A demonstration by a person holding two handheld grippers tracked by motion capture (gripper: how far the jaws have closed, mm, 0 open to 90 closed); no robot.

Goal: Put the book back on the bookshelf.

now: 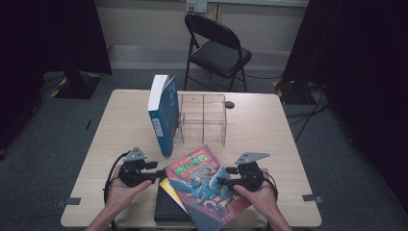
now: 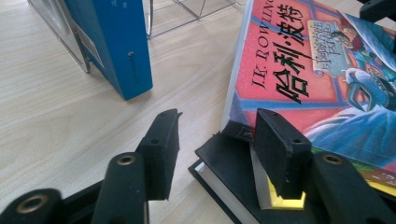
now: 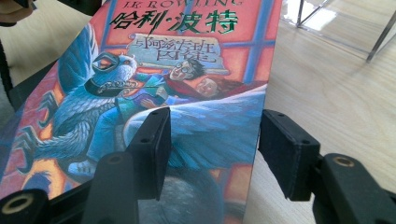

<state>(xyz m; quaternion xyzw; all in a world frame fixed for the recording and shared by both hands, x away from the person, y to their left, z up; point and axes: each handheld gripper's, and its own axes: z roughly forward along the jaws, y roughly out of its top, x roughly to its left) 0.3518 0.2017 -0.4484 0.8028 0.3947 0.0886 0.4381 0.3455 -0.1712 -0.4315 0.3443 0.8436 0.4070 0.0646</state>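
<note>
Seen from above, a person stands at a pale wood counter (image 1: 120, 120) w/ a two-jaw gripper in each hand.

Far left: left gripper (image 1: 153, 172), held low near the front edge, pointing right toward a stack of books. In the left gripper view its jaws stand partly open w/ nothing clamped; one jaw is over bare wood, the other sits over the corner of the stack, close to or touching the black book (image 2: 224, 161). Can't tell which.

Behind it, approx. mid-counter, a thick blue book (image 1: 163, 113) stands upright, leaning against a clear acrylic rack (image 1: 204, 118) just to its right.

Centre front: the stack. Black book at the bottom, flat at the front edge. A yellow book (image 1: 167, 187) lies between, only its edge peeking out. On top, angled, lies the colourful paperback (image 1: 204, 185), red and blue cover w/ Chinese title and a winged creature; its lower corner overhangs the front edge.

Right: right gripper (image 1: 227, 182), pointing left at the paperback's right side. In the right gripper view its jaws are wide open, straddling the paperback's edge: one jaw above the cover, the other beyond the edge over bare wood. Not closed on it.

Background: a black folding chair (image 1: 216, 50) on grey floor beyond the counter.
</note>
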